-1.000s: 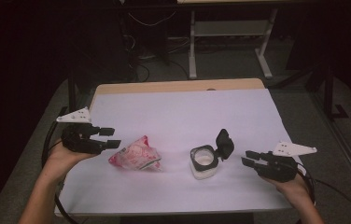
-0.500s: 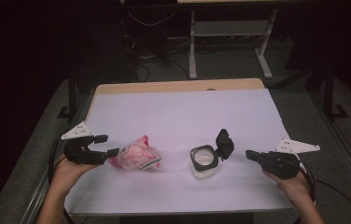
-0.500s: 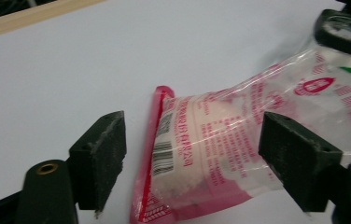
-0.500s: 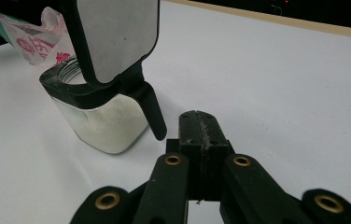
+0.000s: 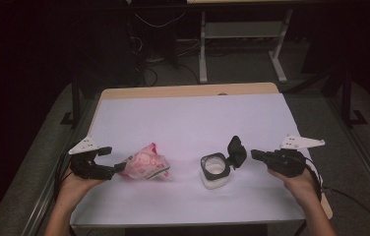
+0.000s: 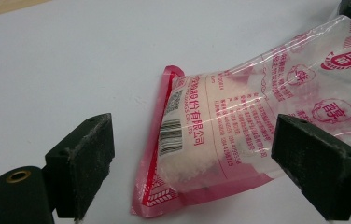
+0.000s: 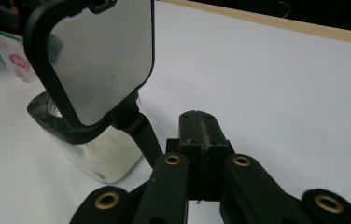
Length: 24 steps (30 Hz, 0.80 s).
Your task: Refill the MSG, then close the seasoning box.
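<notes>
While the left gripper (image 5: pixel 108 160) has its jaws spread wide, the pink bag (image 6: pixel 239 135) lies flat on the white table cover (image 5: pixel 193 123) with its sealed bottom end poking into the gap between them. Its long axis runs straight away from the jaws, barcode end nearest, the printed end farther off and up to the right in the left gripper view. Neither pad looks to be touching the plastic (the right-hand pad sits in front of the bag's edge, so I can't be totally sure there). Whatever white grainy stuff is inside has bunched up near the closer end.

Past the far end of the bag stands the small clear jar (image 5: pixel 216 172), and it has white powder in it too. Its black flip lid (image 7: pixel 94 60) is tipped up and open, hinged on the side facing the right gripper (image 7: pixel 201 135). That gripper's jaws are squeezed together with nothing between them, and the tips point at the lid's hinge arm, just beside it but not touching as far as I can see. From the high view, bag and jar sit between the two grippers, close together but apart, and nothing lies between either gripper and its target.
</notes>
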{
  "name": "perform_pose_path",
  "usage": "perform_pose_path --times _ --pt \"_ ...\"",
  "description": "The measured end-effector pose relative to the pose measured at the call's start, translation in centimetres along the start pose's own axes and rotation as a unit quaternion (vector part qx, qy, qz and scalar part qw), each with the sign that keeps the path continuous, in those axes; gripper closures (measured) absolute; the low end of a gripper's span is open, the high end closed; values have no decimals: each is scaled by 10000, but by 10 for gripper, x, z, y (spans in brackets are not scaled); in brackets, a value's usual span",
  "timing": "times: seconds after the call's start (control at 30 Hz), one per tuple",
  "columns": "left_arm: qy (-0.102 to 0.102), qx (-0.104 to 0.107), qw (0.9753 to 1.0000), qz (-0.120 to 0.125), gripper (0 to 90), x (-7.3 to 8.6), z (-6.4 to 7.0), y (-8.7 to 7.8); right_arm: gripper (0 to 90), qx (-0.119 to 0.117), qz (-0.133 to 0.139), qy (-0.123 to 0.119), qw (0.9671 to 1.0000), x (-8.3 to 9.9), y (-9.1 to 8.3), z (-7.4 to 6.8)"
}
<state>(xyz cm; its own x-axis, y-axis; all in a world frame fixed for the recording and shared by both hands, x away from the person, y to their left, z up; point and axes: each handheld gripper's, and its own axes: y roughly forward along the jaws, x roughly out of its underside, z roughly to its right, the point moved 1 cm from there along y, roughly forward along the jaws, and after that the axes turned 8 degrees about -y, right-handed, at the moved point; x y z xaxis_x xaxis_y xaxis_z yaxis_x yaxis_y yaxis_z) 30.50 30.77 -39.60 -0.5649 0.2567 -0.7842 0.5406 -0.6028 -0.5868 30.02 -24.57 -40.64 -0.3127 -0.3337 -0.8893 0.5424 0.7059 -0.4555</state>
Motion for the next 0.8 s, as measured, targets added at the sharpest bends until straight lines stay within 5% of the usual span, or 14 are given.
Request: perform_pose_path --times 0.8 --pt "24 29 10000 -26 131 9 -4 4 900 -405 414 -330 9978 -24 7 -29"
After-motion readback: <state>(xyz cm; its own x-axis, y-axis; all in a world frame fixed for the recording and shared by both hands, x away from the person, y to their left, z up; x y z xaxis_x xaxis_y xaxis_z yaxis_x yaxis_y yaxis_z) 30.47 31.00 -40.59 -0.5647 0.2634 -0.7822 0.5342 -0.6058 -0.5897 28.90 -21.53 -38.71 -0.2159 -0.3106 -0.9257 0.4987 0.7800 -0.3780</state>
